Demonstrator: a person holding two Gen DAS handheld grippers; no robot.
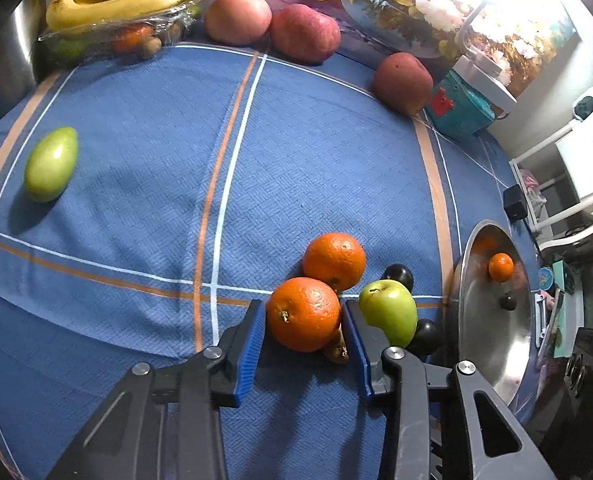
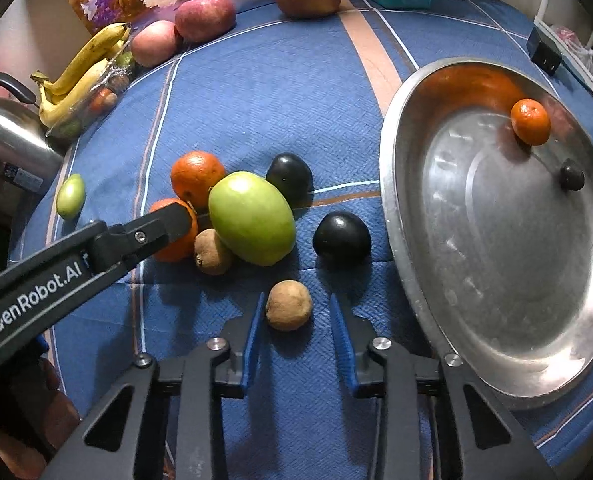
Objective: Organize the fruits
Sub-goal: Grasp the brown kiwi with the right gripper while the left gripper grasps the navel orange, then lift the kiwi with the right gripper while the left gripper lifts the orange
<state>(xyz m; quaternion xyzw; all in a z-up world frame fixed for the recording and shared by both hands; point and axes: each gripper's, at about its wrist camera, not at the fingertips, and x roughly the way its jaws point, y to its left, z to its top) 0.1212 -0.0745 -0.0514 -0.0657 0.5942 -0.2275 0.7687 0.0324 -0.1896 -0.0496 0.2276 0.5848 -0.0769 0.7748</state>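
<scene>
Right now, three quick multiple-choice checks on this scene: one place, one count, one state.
1. Where is the small mandarin?
A. in the metal basin
B. on the bananas
C. in a claw

2. How many dark plums lie on the cloth, outside the basin?
A. one
B. two
C. four

3. The right claw is:
A. open, astride the brown fruit
B. clamped on a banana
C. inside the basin

Key:
1 A, it sits against the basin's far wall.
2 B, two lie beside the fruit cluster.
3 A, a gap shows beside the fruit.
</scene>
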